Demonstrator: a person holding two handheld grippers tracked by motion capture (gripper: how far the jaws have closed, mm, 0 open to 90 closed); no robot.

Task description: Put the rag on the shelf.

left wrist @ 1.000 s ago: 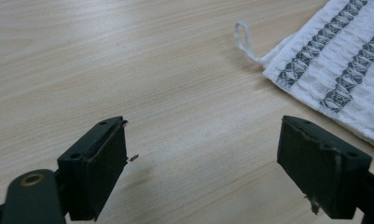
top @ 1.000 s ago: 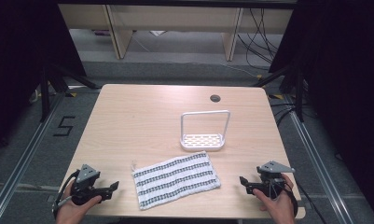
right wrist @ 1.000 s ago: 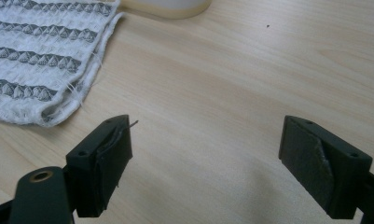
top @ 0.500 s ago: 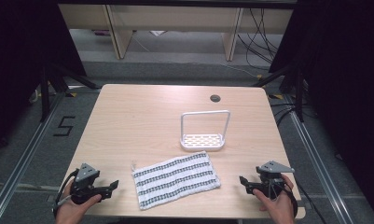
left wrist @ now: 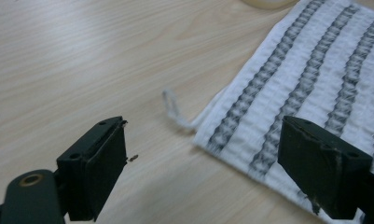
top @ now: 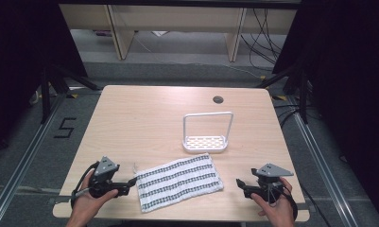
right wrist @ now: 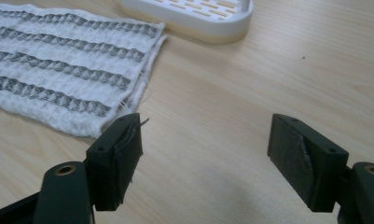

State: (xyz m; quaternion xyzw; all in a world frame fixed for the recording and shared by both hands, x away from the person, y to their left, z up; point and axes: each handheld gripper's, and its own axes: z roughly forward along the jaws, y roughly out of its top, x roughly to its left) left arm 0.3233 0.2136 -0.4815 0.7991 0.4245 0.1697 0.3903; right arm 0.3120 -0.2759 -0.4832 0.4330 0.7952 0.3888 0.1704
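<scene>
- Approaching the striped cloth (top: 179,183) is the work in hand: you hold one gripper at each short end of it, and neither touches it yet.
- Left gripper (top: 130,182): its jaws are spread wide with nothing between them. In the left gripper view the cloth's near corner (left wrist: 212,140) lies just ahead and toward the right-hand jaw, and the white hanging loop (left wrist: 173,108) sticks out from that corner onto bare wood, straight ahead between the jaws.
- Right gripper (top: 239,183): its jaws have just been closing a little but stand wide apart, with only bare table (right wrist: 250,93) between them. In the right gripper view the cloth's end (right wrist: 128,100) lies ahead and just past the left-hand jaw.
- Key relation: the cloth's long axis runs from one gripper toward the other, slightly skewed, so each short end faces its own gripper. The left gripper appears nearer to its end; the right one stands a short gap off.
- Judged next move: bring each gripper forward and inward along that axis so a corner passes between the jaws before you close.
- Container: the white slotted tray (top: 205,143) with its hoop handle (top: 208,115) stands beyond the cloth's far edge, well ahead of both grippers and nearer the right one. It holds nothing; the cloth's far corner lies just beside its base.
</scene>
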